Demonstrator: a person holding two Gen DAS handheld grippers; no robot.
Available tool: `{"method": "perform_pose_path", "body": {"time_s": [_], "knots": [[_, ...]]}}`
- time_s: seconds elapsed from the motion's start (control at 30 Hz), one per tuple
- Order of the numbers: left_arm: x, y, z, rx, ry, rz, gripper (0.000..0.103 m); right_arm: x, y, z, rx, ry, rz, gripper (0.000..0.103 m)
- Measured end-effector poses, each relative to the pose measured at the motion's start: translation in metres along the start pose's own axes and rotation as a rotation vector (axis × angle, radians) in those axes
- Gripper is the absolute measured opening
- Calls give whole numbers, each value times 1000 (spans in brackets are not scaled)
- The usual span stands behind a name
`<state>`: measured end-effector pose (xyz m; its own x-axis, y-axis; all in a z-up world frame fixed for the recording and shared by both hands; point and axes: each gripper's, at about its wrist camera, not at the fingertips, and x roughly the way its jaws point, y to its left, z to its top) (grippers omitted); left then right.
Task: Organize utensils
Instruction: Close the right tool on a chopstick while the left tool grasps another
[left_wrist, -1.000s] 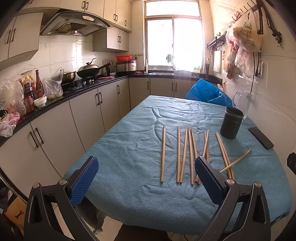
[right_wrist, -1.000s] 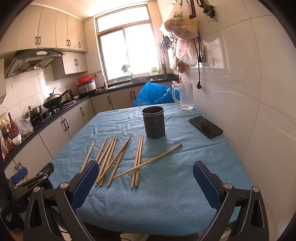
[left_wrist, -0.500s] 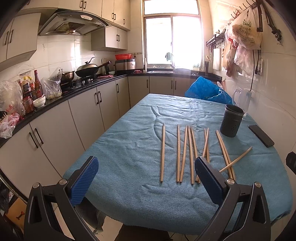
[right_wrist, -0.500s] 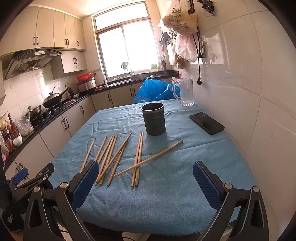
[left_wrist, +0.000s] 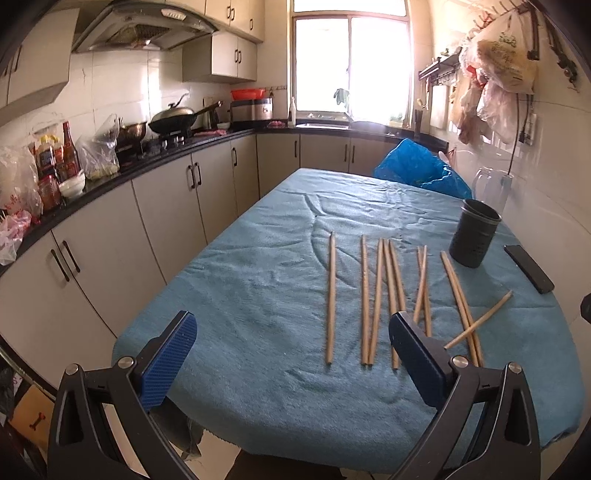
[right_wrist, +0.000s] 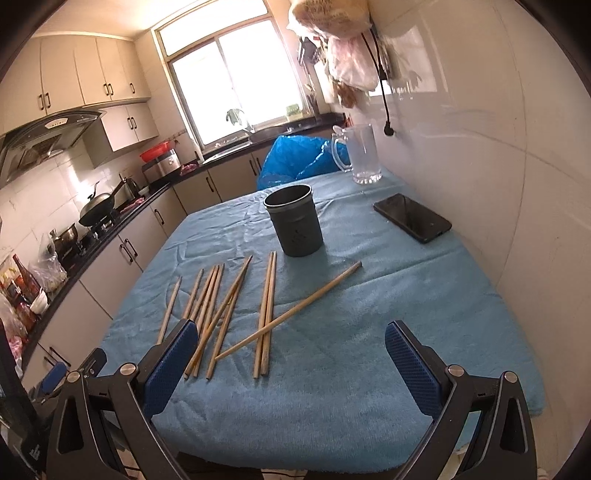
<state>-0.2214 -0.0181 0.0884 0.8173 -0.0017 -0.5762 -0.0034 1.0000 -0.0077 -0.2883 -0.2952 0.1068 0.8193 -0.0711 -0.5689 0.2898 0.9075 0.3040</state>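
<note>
Wooden chopsticks (right_wrist: 218, 306) lie loose on the blue cloth of the table (right_wrist: 369, 369), spread across the near half toward your edge. Most run roughly parallel, pointing from the near edge toward the far one; one chopstick (right_wrist: 291, 310) lies slantwise across a pair (right_wrist: 267, 306), its tip reaching toward the wall side. Just beyond their far ends stands a dark cylindrical holder (right_wrist: 295, 225), upright and, as far as its shadowed mouth shows, with nothing sticking out of it. To its right, near the wall-side edge, a black phone (right_wrist: 412, 218) lies flat. At the far right corner stands a clear glass pitcher (right_wrist: 358, 155), with a blue plastic bag (right_wrist: 299, 158) beside it past the far edge. Your left gripper (left_wrist: 291, 354) hovers over the near left corner, its blue pads wide apart and holding nothing; the right pad (left_wrist: 415, 354) hides the near ends of some sticks. Your right gripper (right_wrist: 288, 358) hangs above the near edge, likewise spread wide with nothing between its pads. Kitchen cabinets (left_wrist: 166, 206) run along the left.
</note>
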Motion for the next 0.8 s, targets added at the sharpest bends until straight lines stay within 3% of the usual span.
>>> {"method": "perform_pose_path", "body": {"time_s": [0.13,0.27,0.37,0.5,0.53,0.67,0.8], "knots": [[19,6,9,2,45,-19,103,16,4,9,-17,37,24,97],[36,6,19,21,67,-27,103,42,13,23,-54,111,65,84],[50,5,29,45,90,-44,103,64,21,33,-66,174,106,71],[71,0,46,76,142,-108,103,96,37,45,-94,262,152,40],[75,-1,50,80,152,-124,102,107,43,50,-102,295,173,38],[95,0,69,70,220,-218,92,146,62,64,-108,369,199,33],[130,3,88,37,324,-278,70,190,79,72,-115,430,170,31]]}}
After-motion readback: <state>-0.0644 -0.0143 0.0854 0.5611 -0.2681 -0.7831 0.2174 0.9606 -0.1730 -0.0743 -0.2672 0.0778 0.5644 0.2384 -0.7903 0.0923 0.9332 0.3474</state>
